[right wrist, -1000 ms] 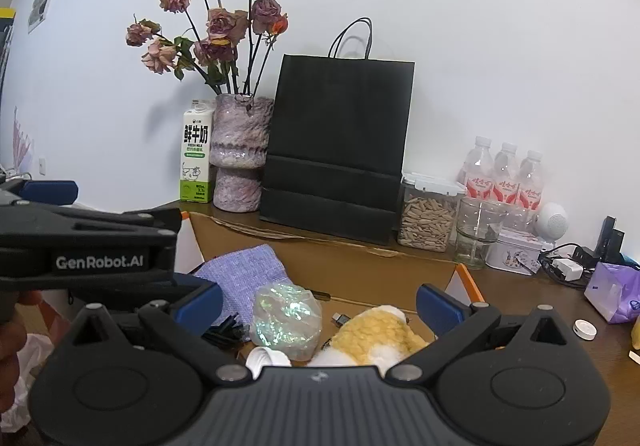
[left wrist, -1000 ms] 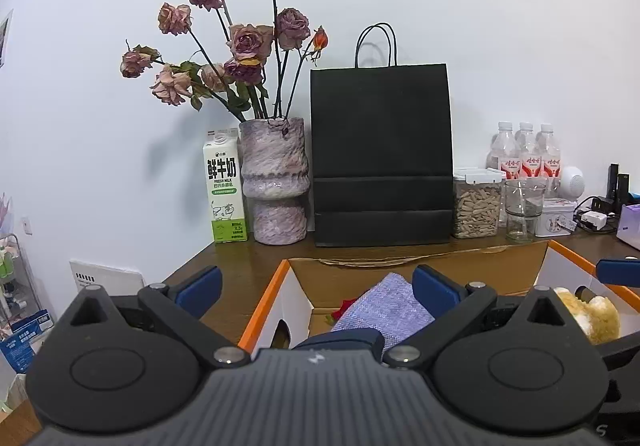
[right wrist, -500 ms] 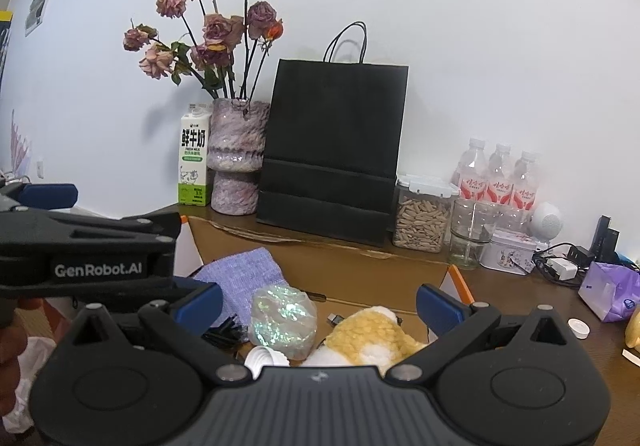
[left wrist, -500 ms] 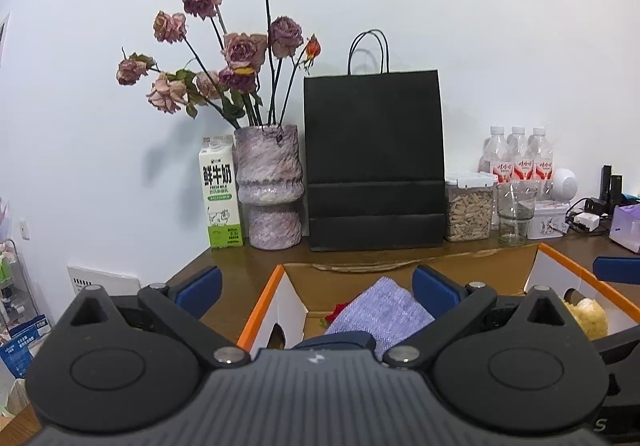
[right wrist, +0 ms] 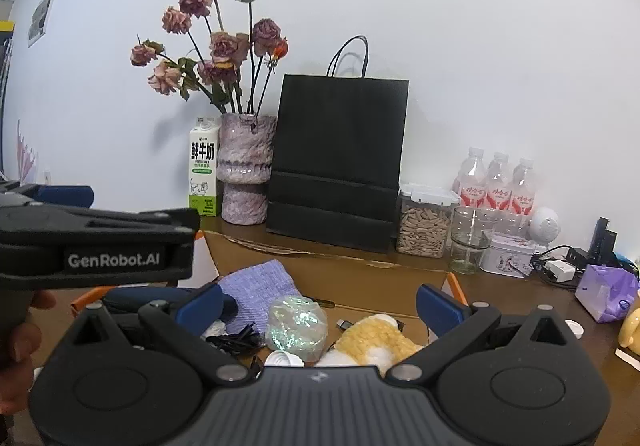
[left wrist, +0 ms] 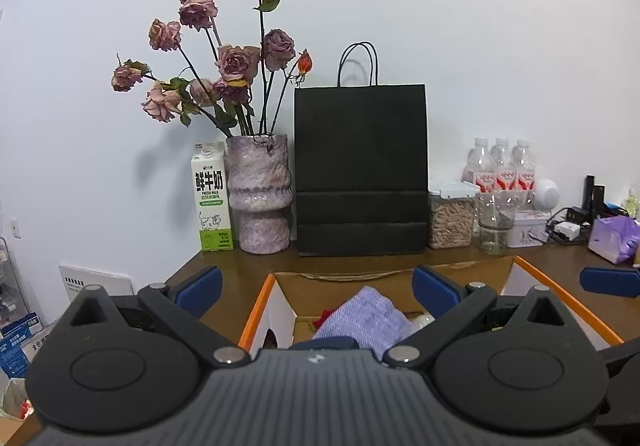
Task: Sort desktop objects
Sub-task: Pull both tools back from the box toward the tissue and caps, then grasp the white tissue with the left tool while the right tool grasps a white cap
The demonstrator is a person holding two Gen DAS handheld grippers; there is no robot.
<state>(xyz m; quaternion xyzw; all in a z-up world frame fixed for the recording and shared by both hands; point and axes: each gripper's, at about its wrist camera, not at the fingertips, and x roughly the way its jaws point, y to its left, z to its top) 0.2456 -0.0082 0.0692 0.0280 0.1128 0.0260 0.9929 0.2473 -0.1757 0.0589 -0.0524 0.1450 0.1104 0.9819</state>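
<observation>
Grippers over the cardboard box (left wrist: 560,288).
I hold left gripper (left wrist: 316,288) and right gripper (right wrist: 318,310) with jaws wide, empty.

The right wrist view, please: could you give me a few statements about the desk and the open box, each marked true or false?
1. The black paper bag stands upright against the wall. True.
2. The white and green milk carton lies on its side. False: it stands upright, left of the mottled purple vase.
3. The lilac knitted cloth lies inside the orange-edged cardboard box. True.
4. The right gripper is shut on the fluffy yellow plush toy. False: its jaws stand wide apart and hold nothing.
5. The clear lidded jar of pale pellets stands right of the bag. True.
</observation>
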